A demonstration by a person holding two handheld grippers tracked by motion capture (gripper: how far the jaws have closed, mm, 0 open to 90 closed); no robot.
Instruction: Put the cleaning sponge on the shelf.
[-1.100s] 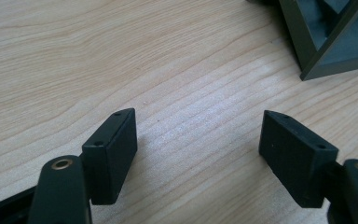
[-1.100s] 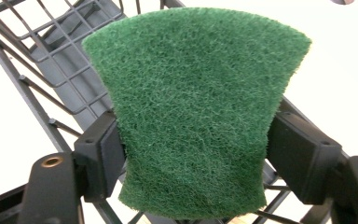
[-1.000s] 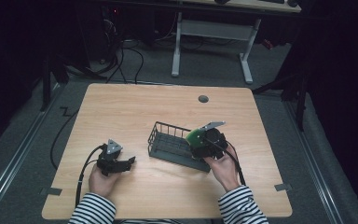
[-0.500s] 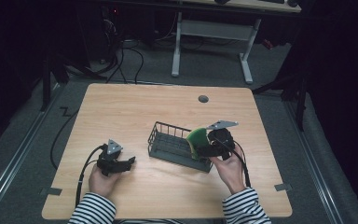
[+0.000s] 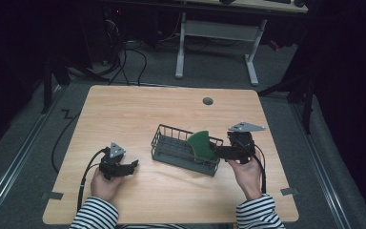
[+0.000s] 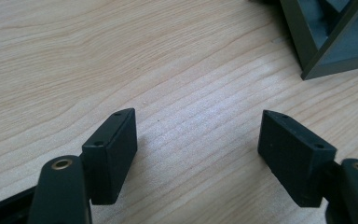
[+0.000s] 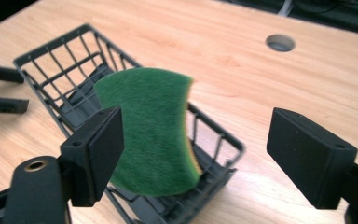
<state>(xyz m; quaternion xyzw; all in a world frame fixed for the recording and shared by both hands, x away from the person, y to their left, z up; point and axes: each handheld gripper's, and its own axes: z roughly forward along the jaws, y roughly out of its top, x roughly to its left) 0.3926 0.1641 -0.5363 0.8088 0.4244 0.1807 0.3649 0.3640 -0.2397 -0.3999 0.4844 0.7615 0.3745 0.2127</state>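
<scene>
Green on one face with a thin yellow edge, the scouring sponge (image 7: pixel 151 133) stands on end in the near end of the dark wire basket (image 7: pixel 56 65), leaning against its end wall and poking up above the rim. From the high view the sponge (image 5: pixel 201 144) sits at the right-hand end of the basket (image 5: pixel 171 143), just in front of the right gripper (image 5: pixel 221 152).

That right gripper (image 7: pixel 193 154) is spread wide. Its left jaw overlaps the sponge's edge in its own camera, but I can't tell whether it touches; the right jaw stands well clear over bare wood. Nothing is clamped. To my eye this is the moment of letting go: the sponge has been set into the basket and the jaws are released around it. It looks only half settled, propped rather than lying flat, so it could tip either way.

The next move, I'd judge, calls for drawing the right gripper straight back towards the person, without brushing the sponge or hooking the basket's wires, which might drag the light basket along the wooden table (image 5: pixel 138 105).

Over on the other side, the left gripper (image 5: pixel 124 167) rests low on the table, well apart from the basket, its jaws also parted with nothing between them; a corner of the basket (image 6: pixel 326 42) shows ahead of it.
</scene>
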